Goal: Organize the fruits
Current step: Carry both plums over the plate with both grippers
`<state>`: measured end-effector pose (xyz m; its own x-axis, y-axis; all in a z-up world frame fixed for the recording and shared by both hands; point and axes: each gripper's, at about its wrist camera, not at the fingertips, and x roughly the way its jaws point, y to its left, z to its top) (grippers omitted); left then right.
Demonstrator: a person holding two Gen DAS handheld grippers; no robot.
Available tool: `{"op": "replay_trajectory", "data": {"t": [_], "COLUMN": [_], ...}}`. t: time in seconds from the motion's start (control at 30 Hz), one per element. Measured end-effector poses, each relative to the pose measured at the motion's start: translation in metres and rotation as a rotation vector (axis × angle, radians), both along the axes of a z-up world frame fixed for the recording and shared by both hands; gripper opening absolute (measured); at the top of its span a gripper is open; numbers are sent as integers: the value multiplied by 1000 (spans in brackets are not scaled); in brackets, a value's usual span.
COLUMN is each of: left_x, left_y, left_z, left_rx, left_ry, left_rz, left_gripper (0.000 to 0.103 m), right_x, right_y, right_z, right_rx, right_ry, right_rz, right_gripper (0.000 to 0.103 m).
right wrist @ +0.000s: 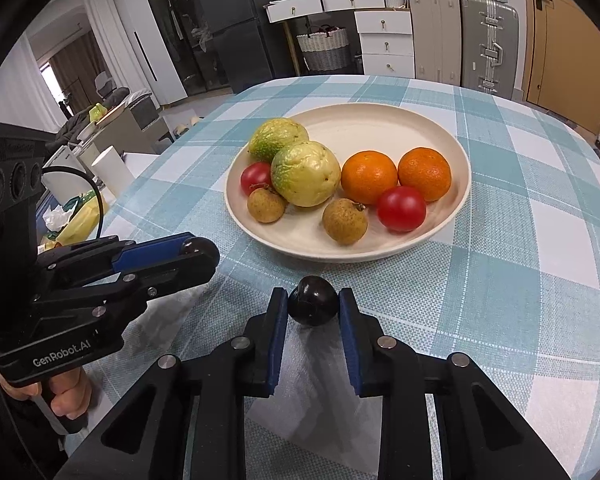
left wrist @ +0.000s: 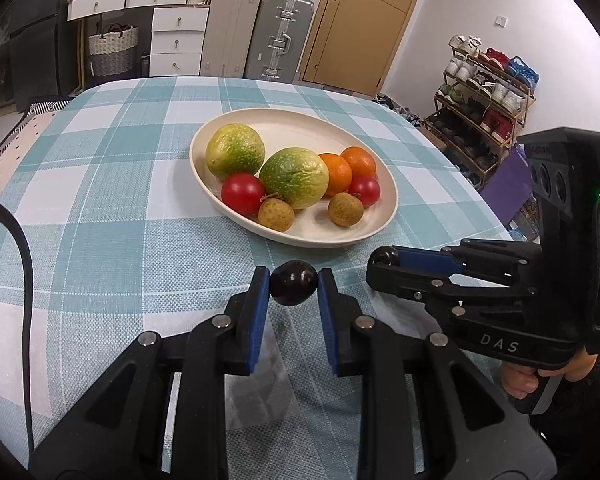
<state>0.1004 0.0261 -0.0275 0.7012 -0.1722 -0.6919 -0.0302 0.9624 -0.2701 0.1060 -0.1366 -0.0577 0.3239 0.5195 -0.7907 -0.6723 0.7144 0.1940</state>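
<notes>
The left hand-held gripper (left wrist: 293, 283) is closed on a dark round fruit (left wrist: 293, 282), its blue pads pressing the fruit's two sides just above the checked cloth of the bench (left wrist: 100, 200). The right hand-held gripper (right wrist: 313, 306) is likewise clamped on a second dark fruit (right wrist: 313, 306), pinched at its fingertips. The two grippers sit side by side, near each other but apart, both pointing toward the cream plate (right wrist: 440, 236) that lies just beyond their tips. On the plate rest two green-yellow fruits (right wrist: 305, 173), two oranges (right wrist: 369, 177), two red tomatoes (right wrist: 401, 208) and two brown longans (right wrist: 345, 221). A person's hand (right wrist: 66, 394) grips the left handle.
</notes>
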Motion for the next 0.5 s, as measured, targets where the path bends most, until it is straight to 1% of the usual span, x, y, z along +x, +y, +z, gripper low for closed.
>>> {"op": "replay_trajectory", "data": {"t": [0.37, 0.5], "left_x": [9, 16], "left_y": [-7, -11], "left_z": [10, 10], "left_rx": [11, 19], "left_ry": [-30, -31], "left_rz": [-20, -31], "left_gripper": [22, 22], "right_x": [3, 8], "right_y": [-17, -22], "right_z": [19, 23], "right_rx": [53, 75], "right_ry": [-42, -51], "right_rz": [-36, -53], "right_gripper": [26, 26]}}
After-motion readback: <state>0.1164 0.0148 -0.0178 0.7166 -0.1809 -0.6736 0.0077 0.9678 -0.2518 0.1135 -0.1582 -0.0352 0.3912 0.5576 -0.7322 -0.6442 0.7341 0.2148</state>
